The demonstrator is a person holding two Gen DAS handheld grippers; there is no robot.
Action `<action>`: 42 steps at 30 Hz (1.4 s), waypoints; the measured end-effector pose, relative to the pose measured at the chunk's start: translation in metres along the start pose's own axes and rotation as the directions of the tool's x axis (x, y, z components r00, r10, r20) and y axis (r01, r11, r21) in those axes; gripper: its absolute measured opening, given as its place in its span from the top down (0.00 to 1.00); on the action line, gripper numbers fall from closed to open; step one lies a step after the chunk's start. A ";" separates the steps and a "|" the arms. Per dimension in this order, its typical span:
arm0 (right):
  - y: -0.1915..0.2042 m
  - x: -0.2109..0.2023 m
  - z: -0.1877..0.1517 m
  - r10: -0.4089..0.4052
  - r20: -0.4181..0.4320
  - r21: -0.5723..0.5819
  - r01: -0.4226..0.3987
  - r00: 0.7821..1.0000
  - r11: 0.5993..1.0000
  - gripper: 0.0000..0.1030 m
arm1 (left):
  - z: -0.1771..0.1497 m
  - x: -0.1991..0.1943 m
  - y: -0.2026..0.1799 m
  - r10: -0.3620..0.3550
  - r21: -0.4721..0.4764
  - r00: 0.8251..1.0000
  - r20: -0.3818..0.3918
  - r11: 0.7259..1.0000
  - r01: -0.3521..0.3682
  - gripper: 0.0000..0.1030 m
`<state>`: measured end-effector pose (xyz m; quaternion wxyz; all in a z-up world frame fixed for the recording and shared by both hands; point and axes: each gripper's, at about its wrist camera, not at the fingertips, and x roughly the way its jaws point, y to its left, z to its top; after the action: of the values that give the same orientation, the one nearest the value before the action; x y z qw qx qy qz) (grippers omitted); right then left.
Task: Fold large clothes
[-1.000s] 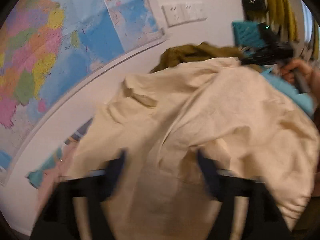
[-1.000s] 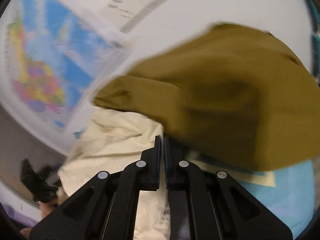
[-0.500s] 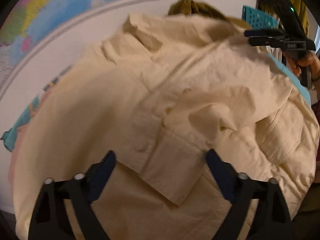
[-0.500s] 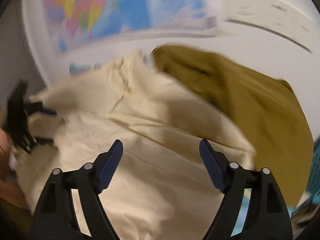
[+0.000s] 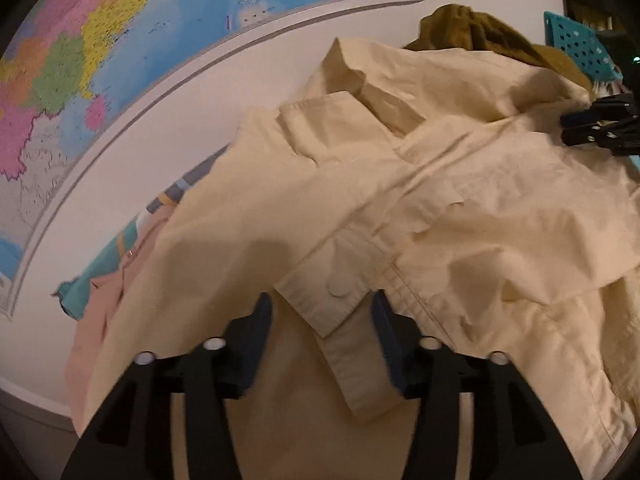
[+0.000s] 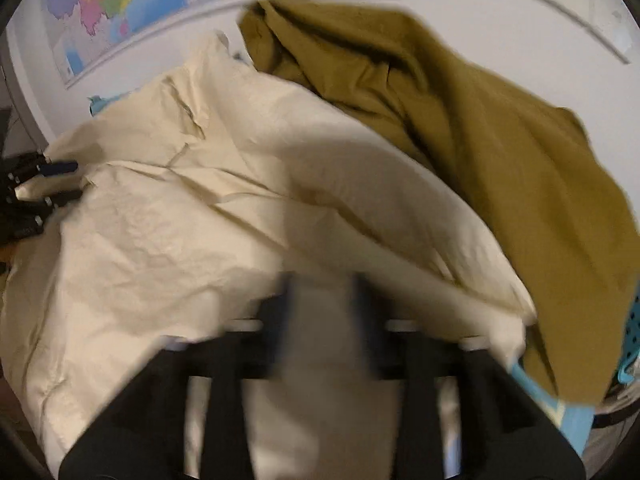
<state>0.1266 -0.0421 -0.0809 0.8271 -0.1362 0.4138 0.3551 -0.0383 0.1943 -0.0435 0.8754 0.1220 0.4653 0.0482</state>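
Note:
A large cream shirt (image 5: 460,216) lies crumpled on the surface, collar toward the wall; it also fills the right wrist view (image 6: 180,216). My left gripper (image 5: 320,328) is open, its blue-padded fingers either side of a buttoned cuff (image 5: 332,300). My right gripper (image 6: 324,304) is blurred and partly open, with cream cloth between its fingers. It shows at the right edge of the left wrist view (image 5: 592,132), and the left gripper at the left edge of the right wrist view (image 6: 44,184).
An olive-brown garment (image 6: 460,120) lies heaped behind the shirt by the wall (image 5: 472,32). A map poster (image 5: 100,60) hangs on the white wall. A teal perforated basket (image 5: 576,48) stands at the far right. Light blue and pink bedding (image 5: 104,272) lies under the shirt.
Both grippers have narrowed over the last half second. The left one now straddles the cuff. The right one, shut a second ago, opened wide and is closing in over cream cloth.

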 end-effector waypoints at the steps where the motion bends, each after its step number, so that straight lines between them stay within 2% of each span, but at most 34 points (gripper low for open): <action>1: 0.008 -0.016 -0.003 0.035 0.031 -0.015 -0.035 0.999 0.999 0.43 | -0.004 -0.008 0.000 0.005 -0.002 1.000 0.016 1.000 -0.005 0.43; 3: 0.024 -0.043 -0.010 0.108 0.064 -0.055 -0.105 0.992 0.993 0.43 | -0.013 -0.025 0.000 0.031 -0.001 0.999 0.041 1.000 -0.031 0.33; 5: 0.051 -0.062 -0.020 0.175 0.067 -0.129 -0.166 0.982 0.978 0.39 | -0.024 -0.047 -0.004 0.016 0.015 0.997 0.080 1.000 -0.017 0.32; 8: 0.073 -0.071 -0.040 0.152 0.050 -0.206 -0.139 0.987 0.969 0.34 | -0.041 -0.075 -0.013 -0.020 0.044 0.992 0.125 0.999 0.014 0.26; 12: 0.085 -0.045 -0.063 0.103 -0.032 -0.225 -0.107 0.994 0.968 0.34 | -0.054 -0.088 -0.024 -0.086 0.050 0.988 0.124 0.995 0.080 0.23; 14: 0.087 -0.019 -0.064 0.076 -0.091 -0.193 -0.092 0.993 0.977 0.35 | -0.065 -0.090 -0.027 -0.072 0.031 0.991 0.113 0.997 0.069 0.23; 17: 0.083 -0.008 -0.069 0.077 -0.136 -0.147 -0.097 0.988 0.984 0.35 | -0.084 -0.100 -0.014 -0.041 -0.016 0.993 0.113 0.999 0.043 0.22; 20: 0.089 -0.019 -0.061 0.077 -0.116 -0.146 -0.094 0.990 0.985 0.35 | -0.105 -0.126 0.016 0.023 -0.107 0.990 0.142 0.994 -0.008 0.22; 23: 0.107 -0.042 -0.047 0.161 -0.044 -0.171 -0.167 0.986 0.971 0.35 | -0.126 -0.152 0.047 0.106 -0.180 0.980 0.170 0.981 -0.075 0.17; 25: 0.129 -0.055 -0.039 0.264 -0.007 -0.200 -0.260 0.965 0.945 0.34 | -0.139 -0.163 0.065 0.159 -0.228 0.974 0.162 0.966 -0.120 0.16; 26: 0.142 -0.060 -0.036 0.310 0.002 -0.213 -0.302 0.951 0.929 0.31 | -0.148 -0.167 0.080 0.198 -0.271 0.970 0.142 0.950 -0.154 0.16; 28: 0.178 -0.059 -0.029 0.427 -0.027 -0.270 -0.418 0.904 0.867 0.30 | -0.160 -0.169 0.099 0.220 -0.329 0.968 0.118 0.929 -0.171 0.16; 30: 0.212 -0.055 -0.025 0.506 -0.067 -0.327 -0.498 0.860 0.803 0.28 | -0.174 -0.171 0.121 0.235 -0.402 0.966 0.106 0.899 -0.175 0.16; 32: 0.252 -0.050 -0.026 0.576 -0.111 -0.364 -0.573 0.810 0.735 0.25 | -0.185 -0.169 0.136 0.210 -0.463 0.972 0.106 0.876 -0.139 0.16; 33: 0.282 -0.042 -0.026 0.618 -0.158 -0.382 -0.625 0.770 0.681 0.24 | -0.187 -0.168 0.140 0.203 -0.477 0.974 0.102 0.869 -0.131 0.16; 34: 0.301 -0.040 -0.029 0.639 -0.186 -0.395 -0.652 0.747 0.647 0.24 | -0.190 -0.166 0.145 0.199 -0.493 0.975 0.097 0.861 -0.127 0.16; 35: 0.317 -0.040 -0.033 0.659 -0.207 -0.400 -0.678 0.723 0.617 0.23 | -0.192 -0.164 0.148 0.198 -0.499 0.975 0.096 0.858 -0.125 0.16; 36: 0.343 -0.034 -0.036 0.682 -0.251 -0.407 -0.714 0.687 0.569 0.20 | -0.194 -0.163 0.148 0.197 -0.502 0.976 0.096 0.856 -0.123 0.16; 37: 0.364 -0.031 -0.041 0.691 -0.286 -0.418 -0.736 0.663 0.533 0.19 | -0.196 -0.162 0.149 0.197 -0.505 0.975 0.098 0.855 -0.122 0.16; 38: 0.380 -0.027 -0.045 0.693 -0.312 -0.422 -0.748 0.650 0.512 0.18 | -0.196 -0.162 0.151 0.197 -0.509 0.975 0.104 0.853 -0.118 0.16; 39: 0.398 -0.022 -0.050 0.682 -0.342 -0.431 -0.753 0.646 0.498 0.17 | -0.196 -0.163 0.153 0.192 -0.511 0.975 0.113 0.853 -0.108 0.16; 42: 0.437 -0.013 -0.066 0.643 -0.378 -0.480 -0.735 0.666 0.478 0.17 | -0.197 -0.163 0.154 0.196 -0.511 0.972 0.128 0.853 -0.105 0.16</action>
<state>-0.2228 0.2280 -0.0815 0.4926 -0.2365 0.3580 0.7571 -0.2885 0.3439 0.0215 0.9078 -0.0695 0.3471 0.2250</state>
